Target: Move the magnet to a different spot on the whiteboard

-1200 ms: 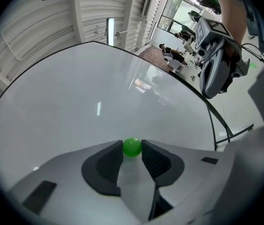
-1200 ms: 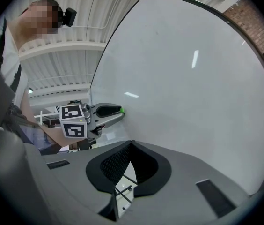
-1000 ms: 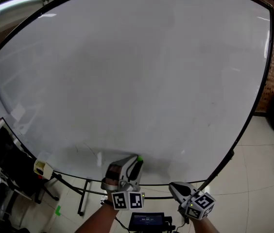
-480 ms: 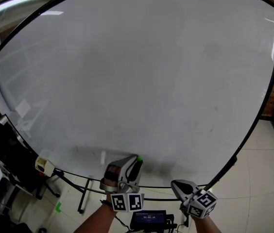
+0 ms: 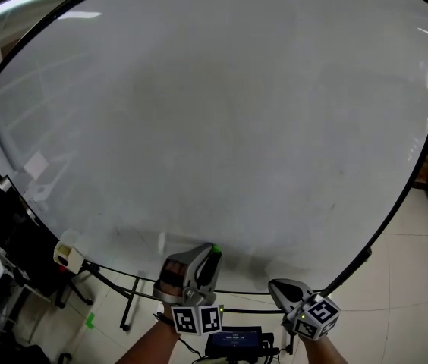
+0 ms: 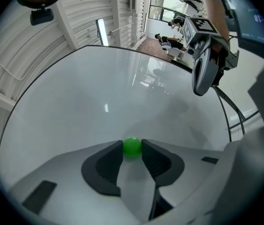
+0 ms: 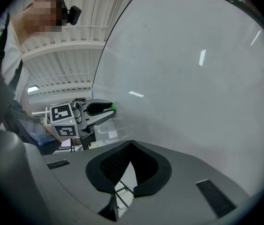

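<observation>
Seen from the head view, the whiteboard [image 5: 221, 112] fills nearly everything, with a yellowish block [image 5: 66, 257] at its lower left edge and a small lit screen [image 5: 233, 344] down by the person's forearms. The left gripper [image 5: 212, 255] has its tips near the board's bottom edge at the green magnet [image 5: 215, 247], and the right gripper [image 5: 273, 287] is just beside it. In the left gripper view the magnet sits on the board with both pads clamped against its sides. In the right gripper view those jaws are pinched tip to tip, empty, facing the board.
</observation>
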